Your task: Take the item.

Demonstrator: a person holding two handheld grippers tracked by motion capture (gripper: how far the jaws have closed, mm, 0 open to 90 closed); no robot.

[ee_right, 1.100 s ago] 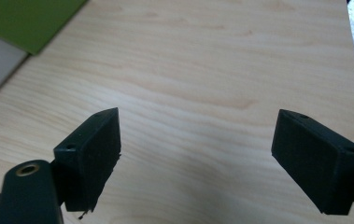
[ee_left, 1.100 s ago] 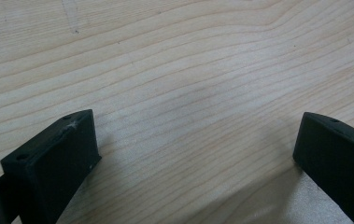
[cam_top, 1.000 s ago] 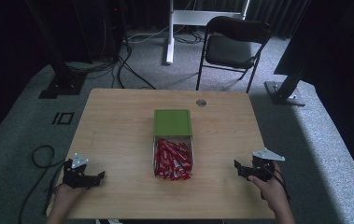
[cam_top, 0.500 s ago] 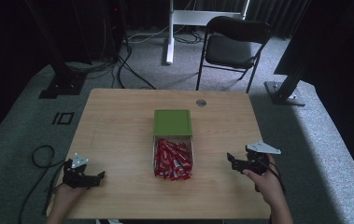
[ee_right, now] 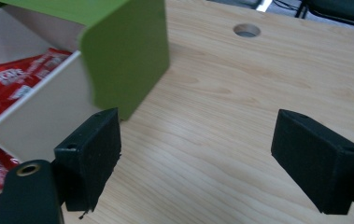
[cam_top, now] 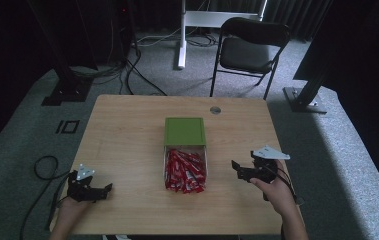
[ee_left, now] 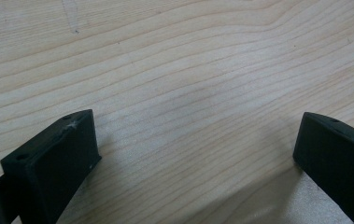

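Observation:
A green box point(cam_top: 185, 131) stands at the middle of the wooden table point(cam_top: 127, 130), with a white drawer point(cam_top: 185, 165) pulled out toward me and heaped with several red sachets point(cam_top: 183, 170). In the right gripper view the green box point(ee_right: 128, 51) and the drawer wall point(ee_right: 39, 116) with red sachets point(ee_right: 11, 79) lie just ahead to the left. My right gripper point(cam_top: 242, 170) is open, a short way right of the drawer. My left gripper point(cam_top: 99, 190) rests open near the front left corner, over bare wood point(ee_left: 188, 93).
A round cable hole point(cam_top: 215, 109) is in the table's far edge. A black chair point(cam_top: 249, 50) and a white desk leg point(cam_top: 181, 35) stand behind the table. Black stands point(cam_top: 64, 75) and cables lie on the grey carpet around it.
My right gripper has moved left and slightly forward toward the drawer. The left gripper has stayed where it was.

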